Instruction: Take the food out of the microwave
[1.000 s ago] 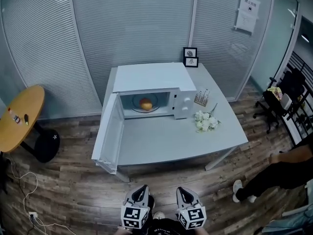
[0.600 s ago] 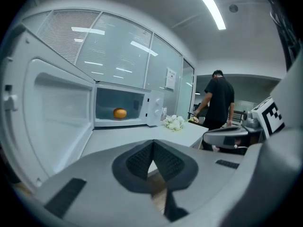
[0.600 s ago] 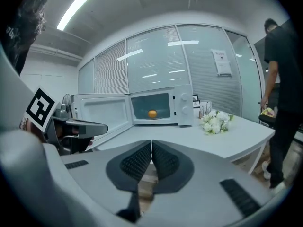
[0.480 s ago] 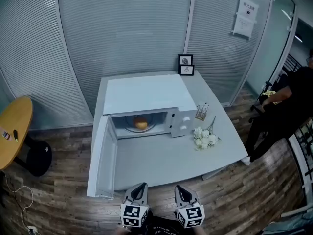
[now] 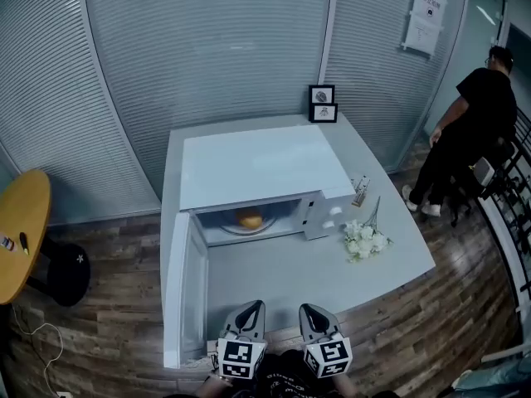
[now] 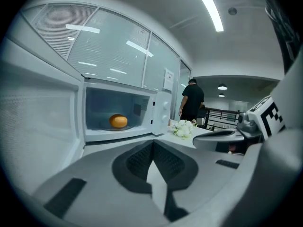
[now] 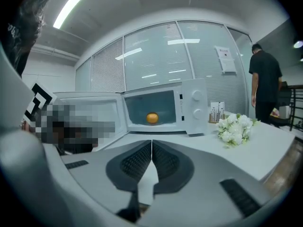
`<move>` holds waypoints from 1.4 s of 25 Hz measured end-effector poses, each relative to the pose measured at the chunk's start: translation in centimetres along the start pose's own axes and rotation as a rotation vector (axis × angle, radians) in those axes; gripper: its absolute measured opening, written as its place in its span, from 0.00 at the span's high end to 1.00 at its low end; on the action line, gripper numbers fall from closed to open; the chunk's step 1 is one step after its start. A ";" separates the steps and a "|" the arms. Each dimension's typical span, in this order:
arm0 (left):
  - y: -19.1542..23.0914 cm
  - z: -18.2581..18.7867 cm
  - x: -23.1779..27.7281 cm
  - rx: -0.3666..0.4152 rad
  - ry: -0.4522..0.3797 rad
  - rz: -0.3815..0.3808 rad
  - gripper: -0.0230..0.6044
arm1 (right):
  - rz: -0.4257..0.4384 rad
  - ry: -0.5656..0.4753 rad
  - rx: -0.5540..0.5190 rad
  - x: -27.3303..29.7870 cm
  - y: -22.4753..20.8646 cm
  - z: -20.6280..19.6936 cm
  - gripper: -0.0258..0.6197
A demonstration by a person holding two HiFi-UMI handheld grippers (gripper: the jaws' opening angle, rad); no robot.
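Nearest, L claw [image 5: 252,308] & R claw [image 5: 309,309] sit side by side at the desk's [image 5: 274,276] near edge. Both are clenched w/ nothing between the pads, aimed at the microwave [image 5: 259,166]. Its door [image 5: 186,276] hangs open on the left, reaching toward the near edge. Food [image 5: 250,218], round & orange, sits inside the microwave, well apart from both claws. White flowers [image 5: 366,241] lie right of the microwave; 2 picture frames [image 5: 322,104] at far edge. Person [image 5: 467,131] stands far right.

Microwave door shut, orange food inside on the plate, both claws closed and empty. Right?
No: the microwave door stands open, per the head view. The orange food is inside on the plate, and the left claw and right claw are closed and empty.
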State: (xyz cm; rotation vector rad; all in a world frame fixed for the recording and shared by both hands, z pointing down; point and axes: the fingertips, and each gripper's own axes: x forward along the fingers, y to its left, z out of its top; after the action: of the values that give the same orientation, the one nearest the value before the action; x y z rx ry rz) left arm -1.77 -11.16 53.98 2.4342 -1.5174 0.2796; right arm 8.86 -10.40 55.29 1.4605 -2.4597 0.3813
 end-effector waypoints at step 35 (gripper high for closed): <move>7.0 0.8 2.0 -0.124 0.033 0.334 0.95 | 0.337 0.056 -0.088 18.0 -0.9 8.2 0.53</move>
State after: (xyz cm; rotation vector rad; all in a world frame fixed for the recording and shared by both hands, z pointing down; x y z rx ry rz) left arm -7.14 -16.08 54.68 2.0660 -1.8642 0.2766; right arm 0.62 -28.40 53.94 0.9869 -2.6398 0.3659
